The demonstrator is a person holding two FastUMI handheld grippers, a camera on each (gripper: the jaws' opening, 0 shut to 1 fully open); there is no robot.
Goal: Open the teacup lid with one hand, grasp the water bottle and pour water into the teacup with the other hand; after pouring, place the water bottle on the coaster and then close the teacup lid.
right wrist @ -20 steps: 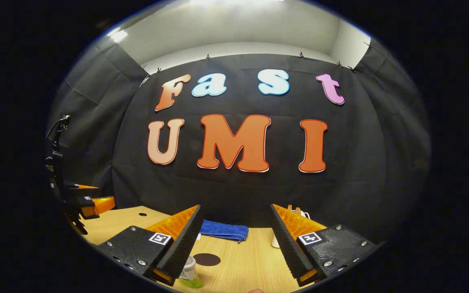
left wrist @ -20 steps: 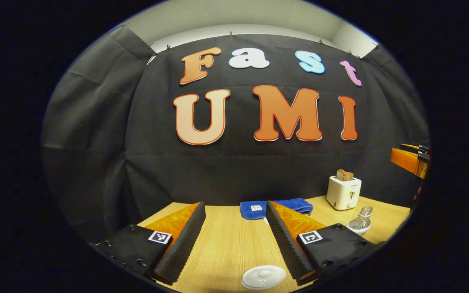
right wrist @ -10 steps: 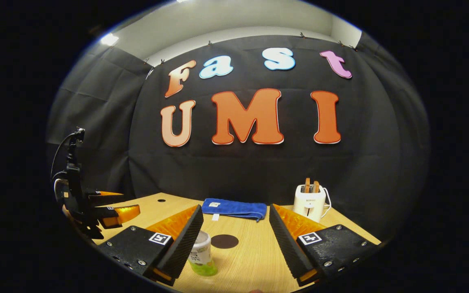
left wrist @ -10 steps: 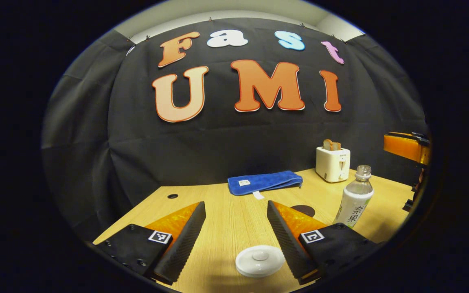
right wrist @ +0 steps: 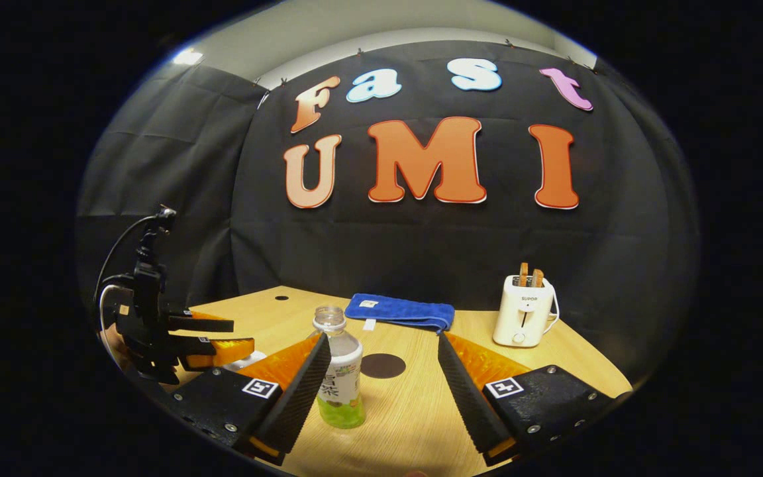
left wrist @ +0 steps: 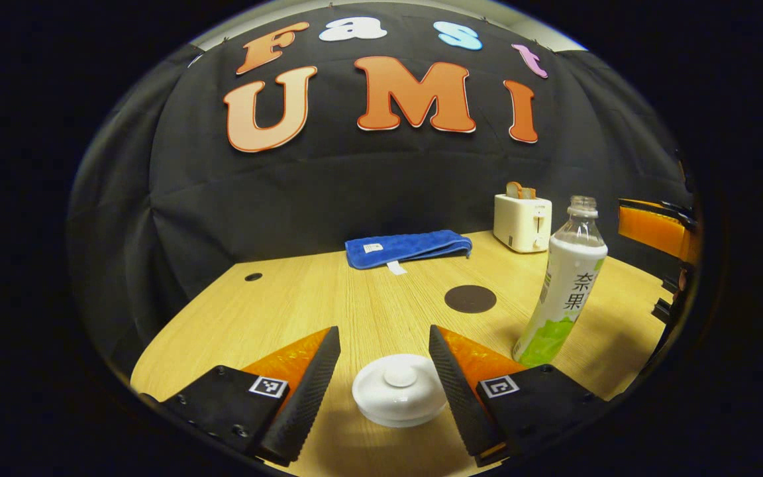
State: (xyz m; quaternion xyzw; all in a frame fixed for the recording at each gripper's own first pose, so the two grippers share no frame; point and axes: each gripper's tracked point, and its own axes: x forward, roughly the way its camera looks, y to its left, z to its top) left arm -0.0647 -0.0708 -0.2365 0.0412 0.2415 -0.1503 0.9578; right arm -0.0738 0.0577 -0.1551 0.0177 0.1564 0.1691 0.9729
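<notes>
Left gripper view, bottom centre: left gripper (left wrist: 381, 384) with fingers wide apart, straddling the white teacup lid (left wrist: 399, 397); gaps visible on both sides, so not pressing on it; lid lying flat, knob up, teacup body under it not visible; cannot tell whether lid on the cup or on the wooden table (left wrist: 289, 311). Right of centre in the same view: water bottle (left wrist: 563, 281) upright, no cap on the neck, white and green label; just left of it and a bit farther back, the dark round coaster (left wrist: 470, 299), apart from the bottle, nothing on it. Upper middle of the table: blue folded towel (left wrist: 408, 246); to its right a cream toaster (left wrist: 522, 222) with bread slices in the slots. Right gripper view, bottom centre: right gripper (right wrist: 381, 391) also spread open, holding nothing; water bottle (right wrist: 338, 381) standing inside the gap, close beside the left finger; cannot tell if touching it, well away from the right finger. Beyond the bottle, centre of the frame: coaster (right wrist: 383, 365); farther back the towel (right wrist: 400, 311), and at right the toaster (right wrist: 524, 318). Left edge of this view: the left gripper (right wrist: 212, 338) seen from the side, low over the table, with a bit of white lid (right wrist: 249, 361) under its orange fingers.
</notes>
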